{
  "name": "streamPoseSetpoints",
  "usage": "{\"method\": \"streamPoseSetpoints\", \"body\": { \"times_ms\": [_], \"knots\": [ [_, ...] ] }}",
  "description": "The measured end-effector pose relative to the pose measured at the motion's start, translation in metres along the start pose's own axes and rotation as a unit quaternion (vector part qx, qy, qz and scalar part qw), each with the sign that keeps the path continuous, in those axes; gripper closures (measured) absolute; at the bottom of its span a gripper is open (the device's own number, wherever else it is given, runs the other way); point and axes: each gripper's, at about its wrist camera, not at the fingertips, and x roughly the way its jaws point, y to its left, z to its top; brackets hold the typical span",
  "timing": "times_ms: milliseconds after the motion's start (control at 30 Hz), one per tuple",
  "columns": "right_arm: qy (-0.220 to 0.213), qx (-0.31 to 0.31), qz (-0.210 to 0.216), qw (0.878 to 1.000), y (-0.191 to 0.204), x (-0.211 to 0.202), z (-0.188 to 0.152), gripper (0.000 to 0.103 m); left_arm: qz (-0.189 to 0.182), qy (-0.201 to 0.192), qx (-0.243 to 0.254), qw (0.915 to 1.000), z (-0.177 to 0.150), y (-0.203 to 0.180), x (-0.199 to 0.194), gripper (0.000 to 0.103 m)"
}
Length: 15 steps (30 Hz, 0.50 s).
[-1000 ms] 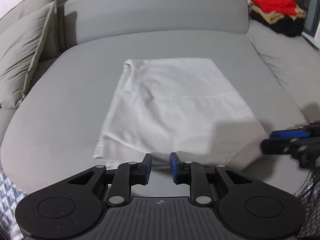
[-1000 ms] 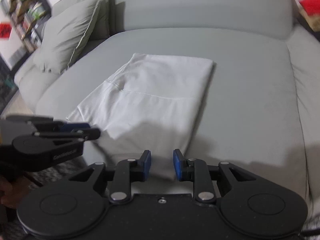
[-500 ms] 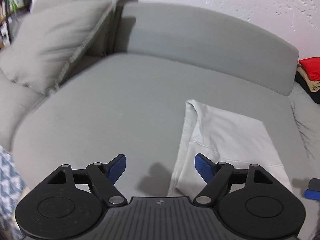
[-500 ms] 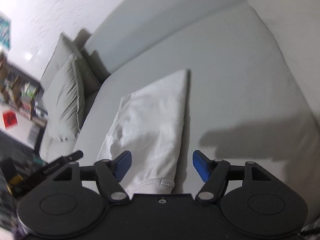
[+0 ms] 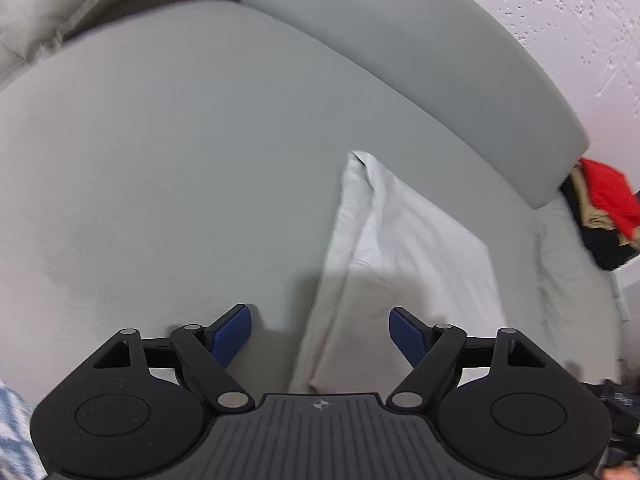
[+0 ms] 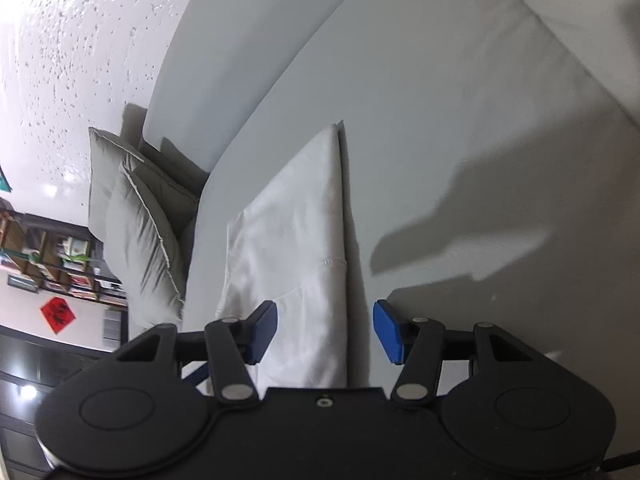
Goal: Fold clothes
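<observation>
Grey matte sofa upholstery spreads wide under a half-folded white cotton garment lying flat mid-seat. Judged light, limp and easily creased, it is best pinched at both side edges through all layers. Left gripper stands spread and empty over one edge; right gripper is closing astride the other edge, not yet pressing.

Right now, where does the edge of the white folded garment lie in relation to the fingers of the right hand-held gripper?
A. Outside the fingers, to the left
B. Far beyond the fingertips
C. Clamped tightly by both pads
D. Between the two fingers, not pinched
D: in the right wrist view the white folded garment runs between the closing, still separated fingers of the right hand-held gripper.
</observation>
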Motion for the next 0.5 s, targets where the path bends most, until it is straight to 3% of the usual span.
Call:
{"method": "streamPoseSetpoints", "body": {
  "times_ms": [200,367,500],
  "knots": [
    [0.021,0.015,0.005,1.0,0.0,0.014,0.015,0.055,-0.073,0.049,-0.031,0.9956,0.009,0.006,0.019,0.027],
    [0.029,0.033,0.005,0.999,-0.003,0.032,0.028,0.066,-0.076,0.067,-0.006,0.9948,0.019,-0.007,0.041,0.029],
    [0.026,0.06,0.011,0.998,-0.009,0.053,0.039,0.08,-0.083,0.07,-0.009,0.994,0.029,-0.012,0.06,0.032]
  ]
}}
